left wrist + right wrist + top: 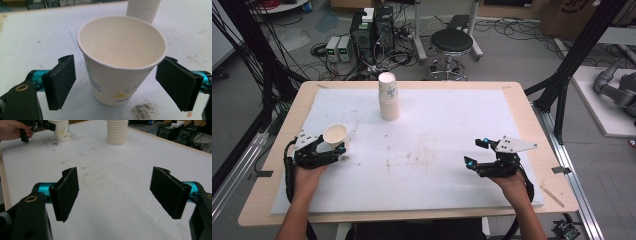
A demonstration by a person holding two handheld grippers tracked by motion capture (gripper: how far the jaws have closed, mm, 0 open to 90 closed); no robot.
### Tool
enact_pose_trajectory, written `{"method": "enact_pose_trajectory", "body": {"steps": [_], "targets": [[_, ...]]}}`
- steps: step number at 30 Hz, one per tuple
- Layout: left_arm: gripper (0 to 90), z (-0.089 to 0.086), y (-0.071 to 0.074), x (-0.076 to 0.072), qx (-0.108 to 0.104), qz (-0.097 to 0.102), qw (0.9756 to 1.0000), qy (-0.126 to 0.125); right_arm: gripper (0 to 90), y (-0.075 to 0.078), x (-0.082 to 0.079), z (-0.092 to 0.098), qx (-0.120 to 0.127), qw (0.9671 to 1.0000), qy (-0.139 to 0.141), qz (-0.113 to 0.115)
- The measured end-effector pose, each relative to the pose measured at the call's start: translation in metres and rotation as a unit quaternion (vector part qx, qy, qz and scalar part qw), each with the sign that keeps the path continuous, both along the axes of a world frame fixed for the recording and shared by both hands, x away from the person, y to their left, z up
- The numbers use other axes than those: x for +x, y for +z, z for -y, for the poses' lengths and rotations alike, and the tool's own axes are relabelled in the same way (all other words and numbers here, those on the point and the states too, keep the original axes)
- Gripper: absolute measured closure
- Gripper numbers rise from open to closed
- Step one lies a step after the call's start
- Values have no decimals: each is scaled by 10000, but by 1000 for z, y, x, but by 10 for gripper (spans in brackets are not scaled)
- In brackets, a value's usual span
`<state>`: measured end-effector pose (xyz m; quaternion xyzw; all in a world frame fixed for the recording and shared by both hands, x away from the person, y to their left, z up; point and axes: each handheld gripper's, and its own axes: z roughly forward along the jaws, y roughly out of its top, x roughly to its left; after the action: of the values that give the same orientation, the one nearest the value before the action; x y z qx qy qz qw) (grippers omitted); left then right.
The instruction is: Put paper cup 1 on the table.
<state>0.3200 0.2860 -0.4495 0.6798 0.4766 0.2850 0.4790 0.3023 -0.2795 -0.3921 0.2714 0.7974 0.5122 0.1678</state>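
A paper cup with a flower print (pixel 335 136) (pixel 117 82) stands upright on the white mat (pixel 437 125) at the left. My left gripper (pixel 333 145) is open around it, one black pad on each side, and neither pad presses on the cup's wall. A tall stack of paper cups (pixel 389 100) (pixel 143 10) (pixel 117 132) stands at the far middle of the mat. At the right my right gripper (pixel 477 152) (pixel 115 195) hovers open over bare mat with nothing between its jaws. The right gripper view also shows the single cup (pixel 62 131) and the left hand (pixel 11 130) far off.
The mat covers most of a wooden table (pixel 532 130), whose edges run close on all sides. A smudge of dirt (pixel 145 110) lies by the cup's foot. Beyond the table stand a stool (pixel 452 42), computer boxes (pixel 372 30) and cables.
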Motion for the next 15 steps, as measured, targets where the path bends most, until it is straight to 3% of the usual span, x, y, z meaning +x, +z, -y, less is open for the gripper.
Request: {"method": "enact_pose_trajectory", "body": {"steps": [5, 9, 15], "targets": [[163, -11, 16, -12, -228, 503, 9985, 28, 237, 1, 0, 1, 15, 10000, -18, 8], [163, -13, 31, -19, -695, 989, 9925, -177, 237, 1, -1, 3, 5, 10000, -52, 3], [163, 1, 49, -22, -763, 1289, 9877, -446, 237, 1, -1, 7, 13, 9999, -115, -3]]}}
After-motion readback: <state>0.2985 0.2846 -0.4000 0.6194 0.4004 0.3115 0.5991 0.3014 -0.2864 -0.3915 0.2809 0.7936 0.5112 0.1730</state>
